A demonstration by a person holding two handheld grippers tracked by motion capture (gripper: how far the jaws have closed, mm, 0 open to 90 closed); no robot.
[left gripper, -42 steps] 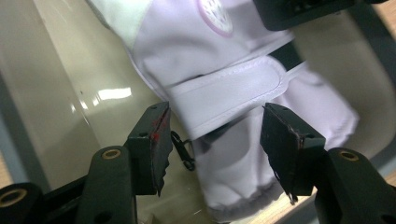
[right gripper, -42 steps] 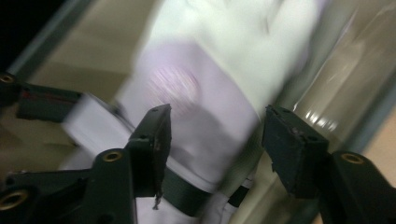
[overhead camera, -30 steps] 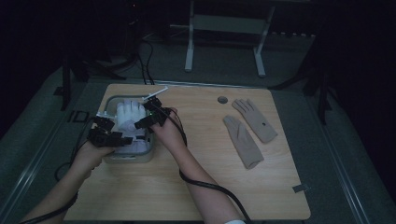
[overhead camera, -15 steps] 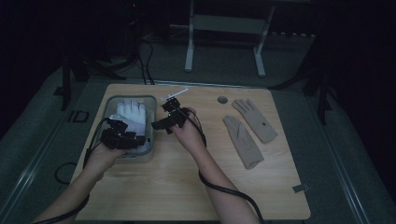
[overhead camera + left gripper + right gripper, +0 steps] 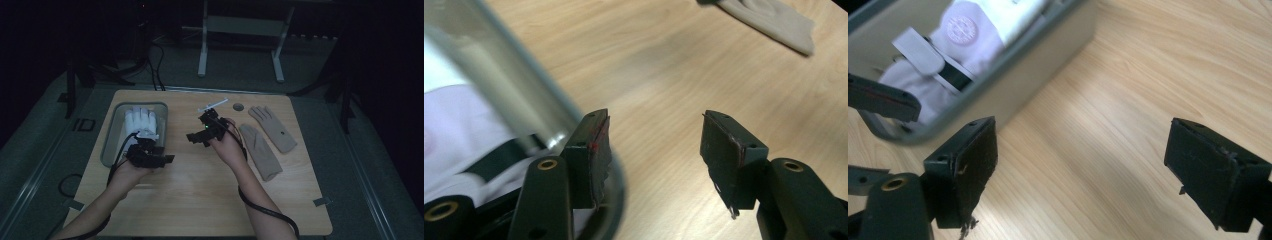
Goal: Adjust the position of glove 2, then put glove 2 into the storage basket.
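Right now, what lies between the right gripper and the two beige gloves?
In the high view, the right gripper has only the person's hand between it and the beige gloves.

The right gripper [image 5: 1080,165] (jaws wide apart) hangs over the table [image 5: 1128,85] beside the tray [image 5: 1048,55] of white gloves [image 5: 978,35].

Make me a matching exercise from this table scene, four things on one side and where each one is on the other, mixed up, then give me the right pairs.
Things:
1. white gloves
2. beige gloves
3. left gripper
4. right gripper

Places:
A. spread flat on the bare table at its right side
B. inside the grey tray
C. open at the tray's near right corner
D. open above the middle of the table, between the tray and the flat gloves

Pairs: 1-B, 2-A, 3-C, 4-D
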